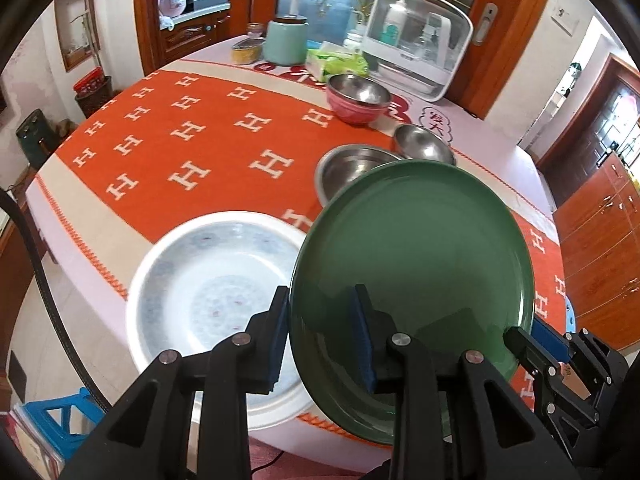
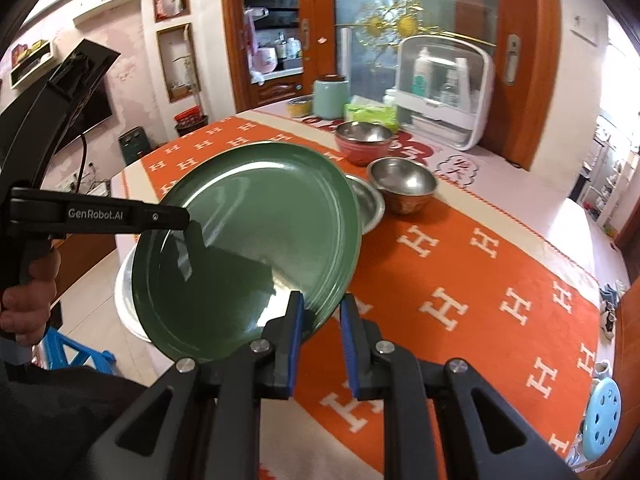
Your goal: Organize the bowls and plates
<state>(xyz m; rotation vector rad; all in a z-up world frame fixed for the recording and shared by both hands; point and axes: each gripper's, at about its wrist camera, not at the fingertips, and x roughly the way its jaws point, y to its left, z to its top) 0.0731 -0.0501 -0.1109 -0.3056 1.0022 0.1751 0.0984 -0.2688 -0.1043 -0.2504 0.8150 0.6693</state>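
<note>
Two tools carry one green plate (image 1: pixel 412 264), tilted in the air over the near edge of the worktop (image 1: pixel 224 128): your left tool (image 1: pixel 326 340) pinches its rim at nine o'clock, your right tool (image 2: pixel 320 340) at five, both nearly closed on it. The white bowl (image 1: pixel 208 276) sits partly below. Loosen either pinch and the plate could slide off and chip that bowl.
</note>
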